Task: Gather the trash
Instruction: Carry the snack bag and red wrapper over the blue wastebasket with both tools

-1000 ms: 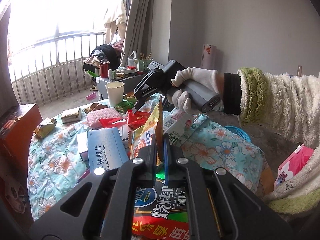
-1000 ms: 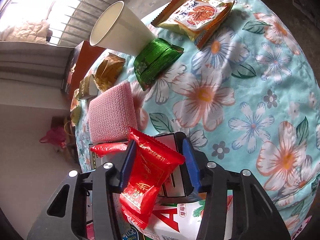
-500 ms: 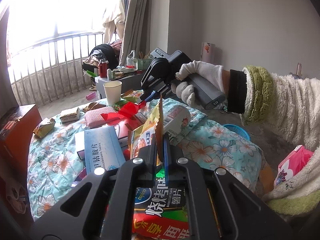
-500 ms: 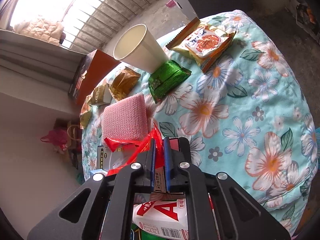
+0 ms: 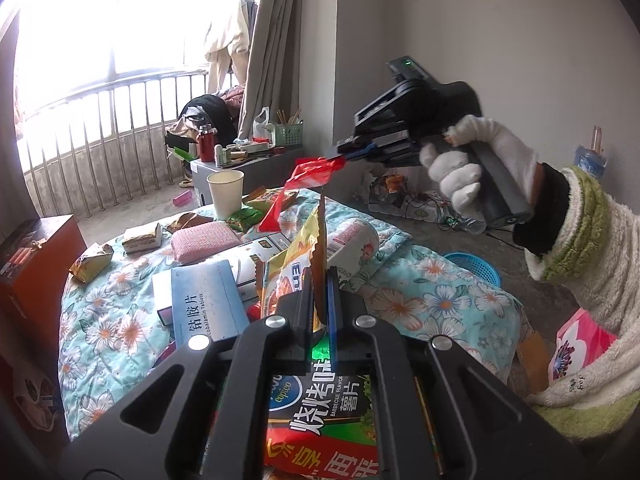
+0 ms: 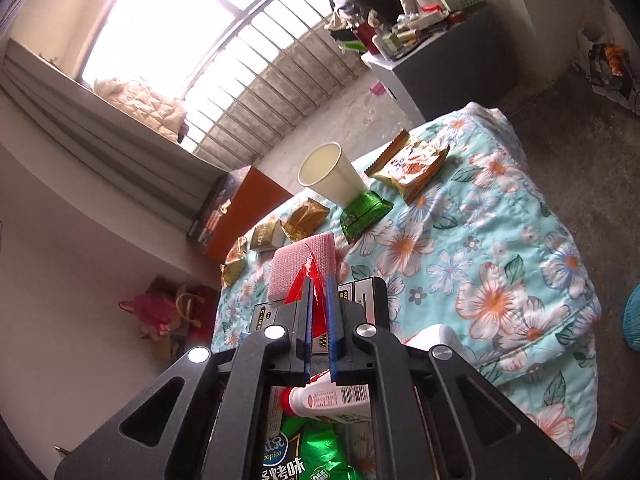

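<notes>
My left gripper point(image 5: 319, 280) is shut on the edge of a yellow and green chip bag point(image 5: 296, 276), held upright above the floral table point(image 5: 420, 300). My right gripper point(image 6: 318, 284) is shut on a red wrapper point(image 6: 308, 284) and holds it high over the table. In the left wrist view the right gripper point(image 5: 344, 152) is at upper right with the red wrapper point(image 5: 304, 184) hanging from its tips. A green packet point(image 6: 364, 212), an orange snack bag point(image 6: 412, 168) and gold packets point(image 6: 304, 216) lie on the table.
A white paper cup point(image 6: 328, 176) stands by the green packet. A pink sponge point(image 6: 296, 264), a blue medicine box point(image 5: 204, 300), a white bottle point(image 5: 352, 240) and other boxes lie on the table. A blue basket point(image 5: 474, 266) sits on the floor at right. A brown box point(image 5: 28, 264) stands at left.
My right gripper closed on the red wrapper and lifted it up and away from the table. The left gripper still holds the chip bag and rose slightly.
</notes>
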### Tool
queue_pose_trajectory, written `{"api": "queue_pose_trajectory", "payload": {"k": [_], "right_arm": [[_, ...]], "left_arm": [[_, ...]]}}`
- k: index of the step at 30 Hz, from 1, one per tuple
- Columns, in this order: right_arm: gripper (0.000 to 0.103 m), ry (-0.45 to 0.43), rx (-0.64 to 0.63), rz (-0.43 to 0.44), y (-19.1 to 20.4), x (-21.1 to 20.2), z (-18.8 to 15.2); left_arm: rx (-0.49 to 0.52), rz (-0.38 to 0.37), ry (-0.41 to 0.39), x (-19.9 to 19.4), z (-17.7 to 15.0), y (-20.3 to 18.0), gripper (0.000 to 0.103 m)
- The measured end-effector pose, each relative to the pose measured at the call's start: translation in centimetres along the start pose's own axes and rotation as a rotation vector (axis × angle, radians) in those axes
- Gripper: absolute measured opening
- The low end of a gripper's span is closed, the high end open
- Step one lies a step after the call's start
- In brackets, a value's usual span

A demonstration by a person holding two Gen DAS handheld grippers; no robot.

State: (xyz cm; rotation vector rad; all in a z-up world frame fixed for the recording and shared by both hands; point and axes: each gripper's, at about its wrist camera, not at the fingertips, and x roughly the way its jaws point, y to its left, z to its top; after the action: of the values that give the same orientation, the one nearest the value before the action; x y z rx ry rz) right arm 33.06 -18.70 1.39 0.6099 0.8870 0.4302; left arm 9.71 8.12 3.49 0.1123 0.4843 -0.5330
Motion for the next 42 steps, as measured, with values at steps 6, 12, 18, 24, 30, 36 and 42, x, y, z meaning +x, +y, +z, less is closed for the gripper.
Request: {"api": "queue_pose_trajectory", "payload": {"k": [6, 12, 18, 24, 30, 36, 42], "right_arm": [[0.006, -0.153, 0.024, -0.007, -1.0, -6.9, -4.4], [0.006, -0.272, 0.107, -0.008, -4.1, -12.3, -9.1], [0.006, -0.372, 0.211, -0.018, -8.0, -17.0, -12.7], [0.006, -0.465, 0.282, -0.027, -12.2, -21.2, -14.8], [0.006, -0.525, 0.334, -0.045, -15.7, -23.8, -15.9], [0.006, -0.587, 0.399, -0.066, -19.4, -26.5, -17.1], [0.006, -0.689, 0.482, -0.105, -24.1, -30.7, -18.4]], "left_arm": [[0.002, -0.001, 0.000, -0.3, 0.5, -0.3, 0.004], [0.005, -0.009, 0.018, -0.1, 1.4, -0.8, 0.004], [0.036, -0.035, 0.017, 0.3, 3.1, -2.8, 0.004], [0.068, -0.091, 0.043, 2.1, 5.2, -6.0, 0.004], [0.125, -0.163, 0.044, 4.6, 7.6, -10.2, 0.004], [0.194, -0.278, 0.058, 8.2, 10.0, -15.4, 0.004], [0.234, -0.422, 0.114, 13.3, 12.3, -21.5, 0.004]]}}
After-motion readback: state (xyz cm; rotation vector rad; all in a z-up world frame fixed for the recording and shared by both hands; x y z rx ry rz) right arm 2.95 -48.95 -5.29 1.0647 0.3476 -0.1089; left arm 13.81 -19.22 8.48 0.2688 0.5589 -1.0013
